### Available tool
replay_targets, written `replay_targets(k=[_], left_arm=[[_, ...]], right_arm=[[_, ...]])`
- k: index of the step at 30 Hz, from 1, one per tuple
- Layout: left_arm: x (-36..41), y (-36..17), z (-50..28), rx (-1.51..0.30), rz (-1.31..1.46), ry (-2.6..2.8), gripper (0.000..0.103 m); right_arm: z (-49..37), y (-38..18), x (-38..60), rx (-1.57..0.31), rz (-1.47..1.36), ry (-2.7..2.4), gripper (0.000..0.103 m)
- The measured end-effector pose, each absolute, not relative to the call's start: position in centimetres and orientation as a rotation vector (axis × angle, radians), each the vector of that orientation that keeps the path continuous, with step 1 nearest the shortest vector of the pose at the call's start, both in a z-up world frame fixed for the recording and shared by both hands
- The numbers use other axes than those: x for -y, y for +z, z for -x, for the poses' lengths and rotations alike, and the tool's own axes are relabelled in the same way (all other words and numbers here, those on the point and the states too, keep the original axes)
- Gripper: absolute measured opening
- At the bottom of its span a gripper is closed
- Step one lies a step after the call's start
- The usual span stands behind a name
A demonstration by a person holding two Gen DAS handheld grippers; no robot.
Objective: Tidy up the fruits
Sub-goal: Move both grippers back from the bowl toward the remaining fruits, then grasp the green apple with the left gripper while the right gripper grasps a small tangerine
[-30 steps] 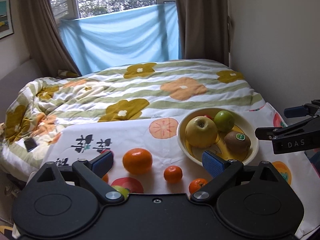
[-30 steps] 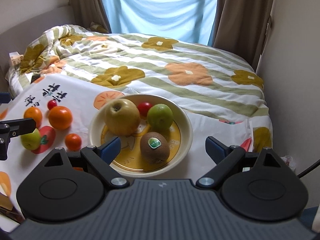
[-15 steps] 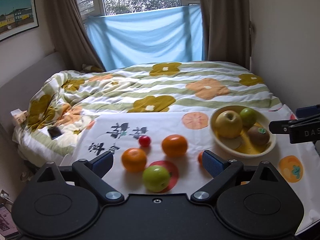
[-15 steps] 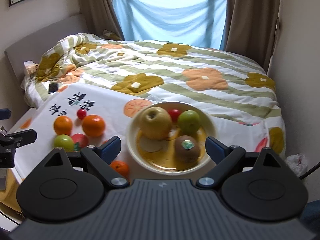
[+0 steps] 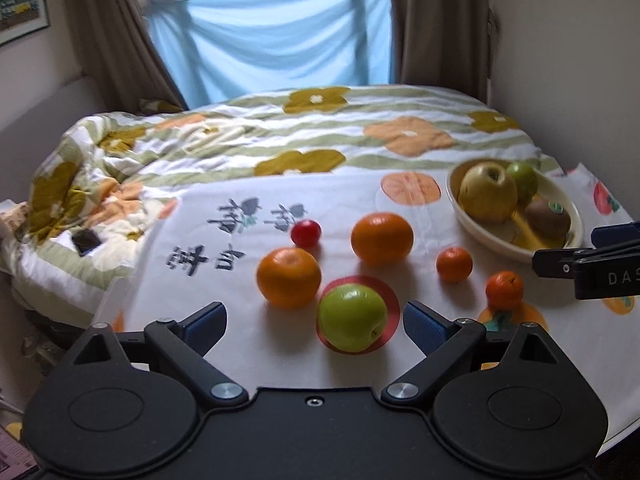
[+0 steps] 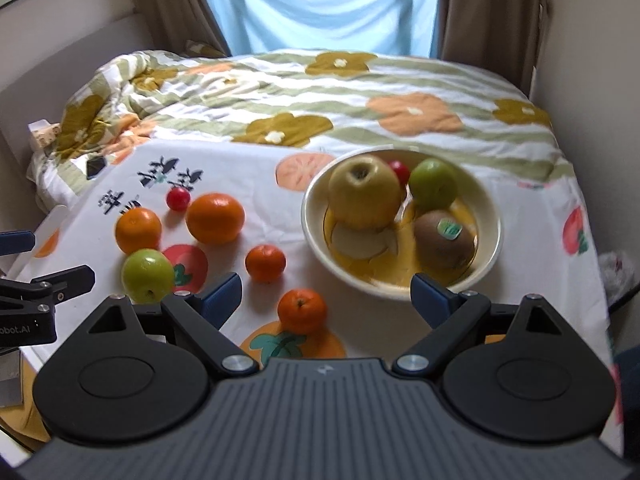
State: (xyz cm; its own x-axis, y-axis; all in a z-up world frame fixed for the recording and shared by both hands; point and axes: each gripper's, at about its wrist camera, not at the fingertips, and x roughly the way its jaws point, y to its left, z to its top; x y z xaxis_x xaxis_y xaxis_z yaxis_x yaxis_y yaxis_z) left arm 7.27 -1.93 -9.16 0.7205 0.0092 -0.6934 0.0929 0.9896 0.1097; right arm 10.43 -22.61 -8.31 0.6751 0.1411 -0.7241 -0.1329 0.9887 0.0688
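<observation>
Left wrist view: left gripper (image 5: 314, 322) spread wide, empty | green apple (image 5: 352, 317) between its tips, 12 o'clock | bowl (image 5: 472, 229) at 2 o'clock | right gripper (image 6: 326, 295) also wide, empty, mandarin (image 6: 302, 310) just ahead | risk: round fruit rolling off the cloth if nudged

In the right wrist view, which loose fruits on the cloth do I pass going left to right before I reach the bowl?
Far-left orange → green apple → small red fruit → big orange → upper mandarin → near mandarin → bowl.
</observation>
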Motion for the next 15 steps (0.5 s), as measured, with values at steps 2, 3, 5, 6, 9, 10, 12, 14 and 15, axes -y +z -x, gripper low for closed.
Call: replay_targets(k=[2, 3, 5, 6, 9, 10, 12, 14, 15], left_arm=[[2.0, -10.4, -8.0, -0.772, -0.147, -0.063, 0.095], [2.0, -11.1, -8.3, -0.779, -0.145, -0.070, 0.092], [2.1, -12.2, -8.9, -0.795, -0.133, -0.083, 0.090], [2.2, -12.6, -9.2, -0.800, -0.128, -0.093, 0.089], [2.6, -13.6, -10.0, -0.804, -0.134, -0.118, 0.087], [2.8, -13.8, -10.3, -0.805, -0.136, -0.126, 0.084], [3.0, -14.4, -10.7, -0.814, -0.139, -0.130, 0.080], [3.1, -14.9, -11.0, -0.824, -0.141, -0.126, 0.073], [3.1, -15.1, -11.1, -0.830, -0.141, -0.123, 0.071]], right_arm=[[-10.6, -9.4, 22.3, -0.828, -0.027, 0.137, 0.103], [-10.6, -9.9, 22.2, -0.830, -0.032, 0.130, 0.103], [-10.7, -10.9, 22.0, -0.835, -0.039, 0.116, 0.103], [-10.8, -11.3, 21.9, -0.838, -0.043, 0.109, 0.103], [-11.0, -12.1, 22.0, -0.844, -0.059, 0.098, 0.103], [-11.0, -12.3, 22.0, -0.844, -0.062, 0.098, 0.101], [-11.2, -12.7, 21.9, -0.846, -0.063, 0.097, 0.101], [-11.1, -13.0, 21.8, -0.845, -0.065, 0.102, 0.100], [-11.2, -13.2, 21.7, -0.845, -0.065, 0.106, 0.097]])
